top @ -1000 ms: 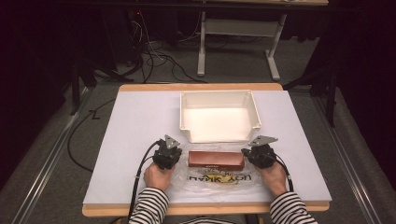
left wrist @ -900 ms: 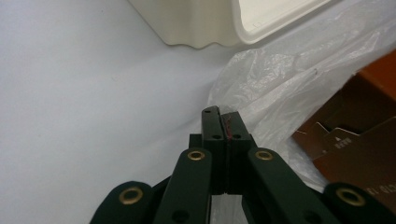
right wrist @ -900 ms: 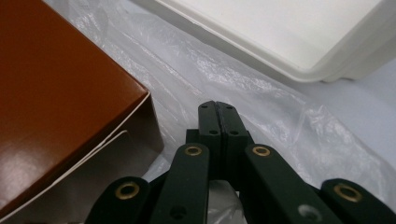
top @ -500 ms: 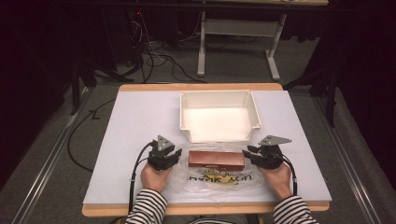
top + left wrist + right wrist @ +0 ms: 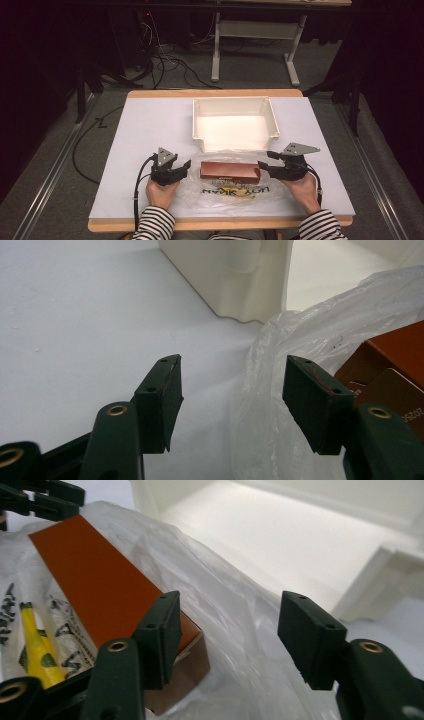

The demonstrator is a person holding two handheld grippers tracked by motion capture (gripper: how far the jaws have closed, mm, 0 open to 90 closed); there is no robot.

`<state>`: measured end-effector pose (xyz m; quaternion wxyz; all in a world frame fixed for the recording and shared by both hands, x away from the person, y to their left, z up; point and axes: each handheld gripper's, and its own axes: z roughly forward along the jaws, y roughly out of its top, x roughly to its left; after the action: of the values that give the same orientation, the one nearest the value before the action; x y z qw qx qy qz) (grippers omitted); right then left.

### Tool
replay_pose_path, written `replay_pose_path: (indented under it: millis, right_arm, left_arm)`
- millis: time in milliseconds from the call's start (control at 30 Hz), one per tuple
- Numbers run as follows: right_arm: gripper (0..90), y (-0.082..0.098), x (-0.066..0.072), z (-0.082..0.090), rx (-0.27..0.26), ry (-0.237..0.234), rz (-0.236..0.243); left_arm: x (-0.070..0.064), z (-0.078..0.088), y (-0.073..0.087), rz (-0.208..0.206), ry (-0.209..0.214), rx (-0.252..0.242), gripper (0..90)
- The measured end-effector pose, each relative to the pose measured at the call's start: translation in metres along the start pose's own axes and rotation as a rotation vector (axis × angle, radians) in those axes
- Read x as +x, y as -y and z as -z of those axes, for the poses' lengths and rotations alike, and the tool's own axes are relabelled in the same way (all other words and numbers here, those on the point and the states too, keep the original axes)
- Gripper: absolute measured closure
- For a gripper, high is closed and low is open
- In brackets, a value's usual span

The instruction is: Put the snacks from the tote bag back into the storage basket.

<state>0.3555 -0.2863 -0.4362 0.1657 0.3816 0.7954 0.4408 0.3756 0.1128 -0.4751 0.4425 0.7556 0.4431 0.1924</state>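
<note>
Left gripper held low over the white table cover at the left end of the brown box, jaws pointing toward it. Jaws wide, having just been opening; between the pads, bare table and the crinkled edge of the clear plastic bag, nothing pinched. Black cable trailing back from it past the striped sleeve. Grey three-cornered plate on top.

Seen along the left gripper in its own view: white bin's outer corner ahead, bag film to the right, box end beyond the right-hand pad, apart from it.

Brown box lying flat and lengthwise on the bag, on the table, between the two grippers and just in front of the near wall of the white bin. Bag spread under and around it, with dark mirrored lettering and a yellow print on the near side.

White bin open-topped, in the middle of the table behind the box.

Right gripper at the right end of the box, jaws pointing toward it, likewise wide and just opened. In the right gripper view, left-hand pad in front of the box's near corner, contact not clear; bag film in the gap, not squeezed. Left gripper's tips at the far upper left of that view.
</note>
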Motion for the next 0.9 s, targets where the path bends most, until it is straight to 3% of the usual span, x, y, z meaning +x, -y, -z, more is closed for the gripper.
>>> replay_pose_path:
  millis: [200,433,600,900]
  right_arm:
    - [37.9,-0.008,0.006,0.0,-0.002,0.019,0.0]
    - [37.3,-0.012,0.011,0.002,0.068,-0.013,-0.004]
    - [37.8,-0.014,0.024,0.002,0.055,-0.014,0.071]
    - [38.8,-0.023,0.044,-0.011,0.085,-0.079,0.175]
  left_arm:
    - [0.002,-0.005,0.002,-0.003,-0.014,0.01,40.9]
    - [0.002,-0.005,0.005,0.011,-0.021,-0.004,40.7]
    - [0.0,-0.005,0.006,-0.01,-0.02,-0.004,41.9]
    - [0.003,-0.004,0.007,0.02,-0.005,-0.01,42.1]
